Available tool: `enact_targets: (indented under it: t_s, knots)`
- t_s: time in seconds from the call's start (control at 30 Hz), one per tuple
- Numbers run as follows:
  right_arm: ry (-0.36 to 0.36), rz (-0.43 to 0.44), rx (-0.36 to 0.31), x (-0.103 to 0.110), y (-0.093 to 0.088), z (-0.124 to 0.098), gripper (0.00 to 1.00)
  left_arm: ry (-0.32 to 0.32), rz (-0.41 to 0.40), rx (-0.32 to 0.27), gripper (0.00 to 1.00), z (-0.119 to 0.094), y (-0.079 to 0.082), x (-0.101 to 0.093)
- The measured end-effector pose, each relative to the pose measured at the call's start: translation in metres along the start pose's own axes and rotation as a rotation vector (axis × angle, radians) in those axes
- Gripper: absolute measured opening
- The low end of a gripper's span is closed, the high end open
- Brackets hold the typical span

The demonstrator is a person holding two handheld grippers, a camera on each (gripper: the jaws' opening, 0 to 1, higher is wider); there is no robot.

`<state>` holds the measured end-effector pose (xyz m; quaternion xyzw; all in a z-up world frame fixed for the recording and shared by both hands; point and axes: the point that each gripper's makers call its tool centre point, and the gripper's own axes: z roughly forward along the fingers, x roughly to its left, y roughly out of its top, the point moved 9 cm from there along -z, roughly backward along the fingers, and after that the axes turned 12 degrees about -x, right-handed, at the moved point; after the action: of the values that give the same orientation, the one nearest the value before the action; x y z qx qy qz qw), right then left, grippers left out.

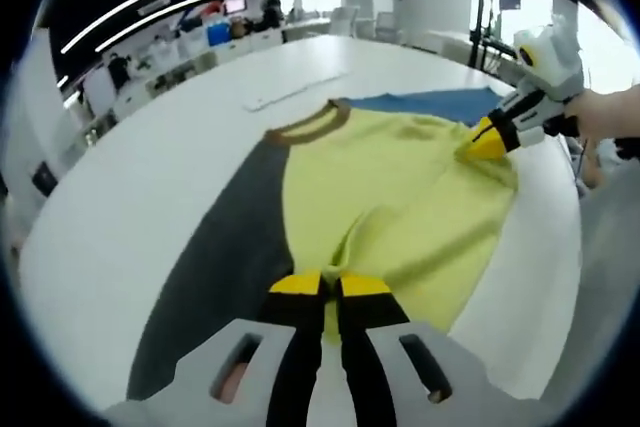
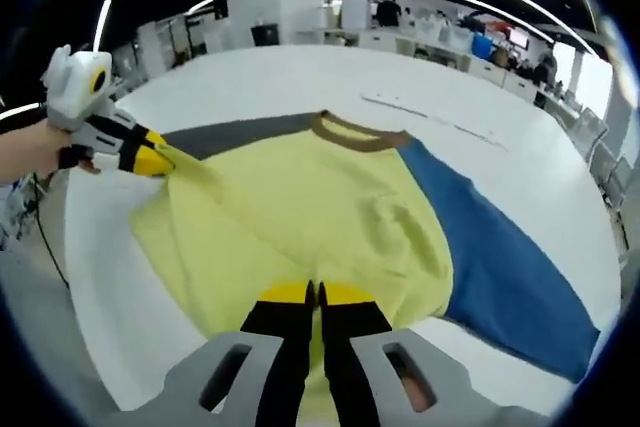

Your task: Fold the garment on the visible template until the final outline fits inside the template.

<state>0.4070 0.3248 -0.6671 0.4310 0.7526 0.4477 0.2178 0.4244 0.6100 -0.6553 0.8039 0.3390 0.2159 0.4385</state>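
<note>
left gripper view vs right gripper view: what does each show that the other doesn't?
Left gripper view: the left gripper up close, shut on the yellow garment, the grey sleeve running long.

Right gripper view: the right gripper up close, shut on the same garment, the blue sleeve at full length.

Both: the brown collar, both sleeves, the white table, the other gripper pinching fabric.

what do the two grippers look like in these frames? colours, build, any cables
Both match: the left gripper and the right gripper each have two black jaws with yellow tips, rising from a light grey body with slotted cut-outs. Seen from the other side, each has a white upper housing over a black-and-white handle section, held in a bare hand. A thin dark cable hangs below the left gripper in the right gripper view.
</note>
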Motion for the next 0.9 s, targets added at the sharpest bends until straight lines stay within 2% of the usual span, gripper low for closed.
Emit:
enact_targets:
  t_s: [0.17, 0.5, 0.9]
  knots:
    - [-0.03, 0.035, -0.055, -0.015, 0.014, -0.018, 0.03, 0.021, -0.002, -0.049, 0.0, -0.008, 0.014, 0.003]
    - [-0.125, 0.091, -0.164, -0.057, 0.044, -0.065, 0.03, 0.097, 0.004, -0.128, 0.0, -0.032, 0.047, 0.014]
    - [-0.135, 0.059, -0.243, -0.068, 0.075, -0.082, 0.03, 0.187, 0.022, -0.23, 0.0, -0.056, 0.088, 0.033]
